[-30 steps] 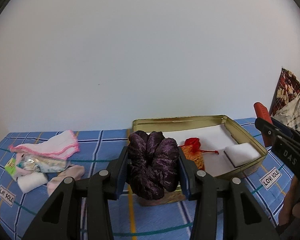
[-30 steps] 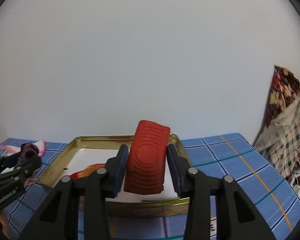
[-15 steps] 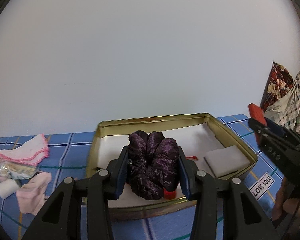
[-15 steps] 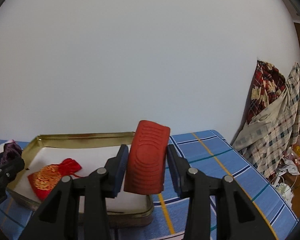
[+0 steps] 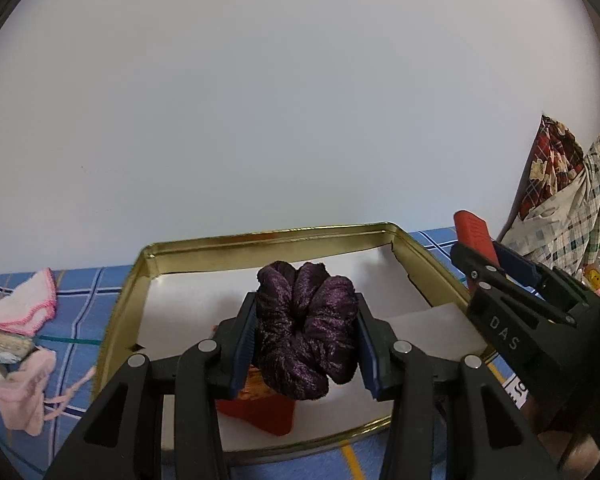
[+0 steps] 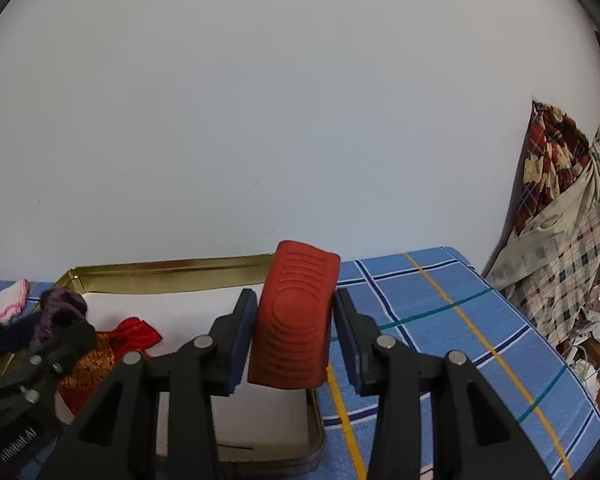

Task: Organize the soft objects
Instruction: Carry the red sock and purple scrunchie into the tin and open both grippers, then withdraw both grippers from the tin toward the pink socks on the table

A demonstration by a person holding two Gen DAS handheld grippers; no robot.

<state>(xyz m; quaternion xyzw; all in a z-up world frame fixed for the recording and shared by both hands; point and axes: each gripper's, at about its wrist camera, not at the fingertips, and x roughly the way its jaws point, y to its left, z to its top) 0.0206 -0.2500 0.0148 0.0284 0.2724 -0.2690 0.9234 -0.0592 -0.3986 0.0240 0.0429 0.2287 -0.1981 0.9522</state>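
Note:
My left gripper [image 5: 306,312] is shut on a dark purple velvet scrunchie [image 5: 300,348] and holds it above the open gold tin [image 5: 124,312]. A red and gold pouch [image 5: 260,404] lies in the tin just under the scrunchie, and a white pad [image 5: 432,328] lies at the tin's right. My right gripper [image 6: 294,300] is shut on a red ribbed soft block [image 6: 292,344], held upright over the tin's right end [image 6: 316,424]. From the right wrist view, the left gripper [image 6: 40,332], the scrunchie [image 6: 62,302] and the pouch [image 6: 112,340] are at the left.
A blue checked cloth [image 6: 440,320] covers the table. Left of the tin lie a pink-edged white cloth [image 5: 24,304] and pale pink socks [image 5: 24,392]. Checked and flowered fabrics [image 6: 572,220] hang beyond the table's right end. A plain white wall stands behind.
My left gripper has carried the scrunchie from the tin's front left to over its inside, above the pouch. My right gripper has shifted toward the tin's right end with the red block.

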